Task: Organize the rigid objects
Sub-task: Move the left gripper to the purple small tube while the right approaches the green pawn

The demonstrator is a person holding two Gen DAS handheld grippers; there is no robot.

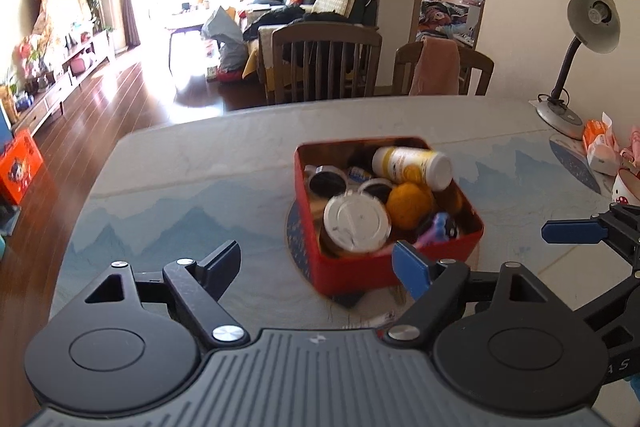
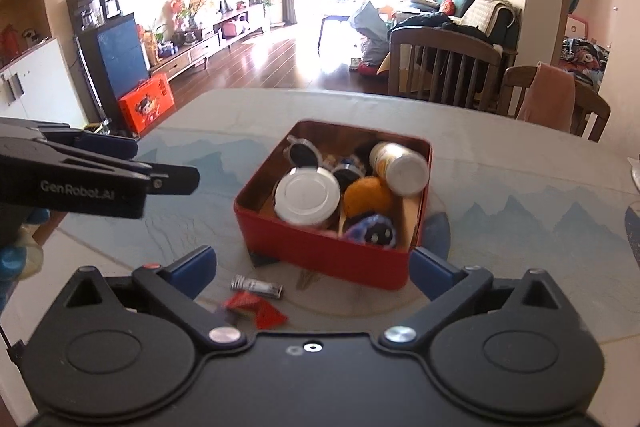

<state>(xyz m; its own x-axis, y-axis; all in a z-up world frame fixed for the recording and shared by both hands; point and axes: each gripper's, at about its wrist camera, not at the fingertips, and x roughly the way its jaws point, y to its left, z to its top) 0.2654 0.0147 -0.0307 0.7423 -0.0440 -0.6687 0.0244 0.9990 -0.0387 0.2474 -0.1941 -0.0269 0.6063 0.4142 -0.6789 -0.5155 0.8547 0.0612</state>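
A red tin box (image 1: 352, 277) (image 2: 320, 259) stands on the table, full of small things: a white-lidded jar (image 1: 356, 219) (image 2: 307, 195), a white and yellow bottle (image 1: 412, 167) (image 2: 398, 165), an orange ball (image 1: 410, 205) (image 2: 366, 201), black round lids and a blue-purple toy (image 2: 372, 233). My left gripper (image 1: 316, 267) is open and empty, just in front of the box. My right gripper (image 2: 316, 267) is open and empty, near the box's front wall. A small silver tube (image 2: 258, 286) and a red wrapper (image 2: 258, 309) lie on the table before the box.
A desk lamp (image 1: 576, 67) and packets (image 1: 600, 143) stand at the table's far right. Two wooden chairs (image 1: 328, 63) stand behind the far edge. The right gripper shows at the right in the left wrist view (image 1: 580, 231); the left gripper shows at the left in the right wrist view (image 2: 120, 179).
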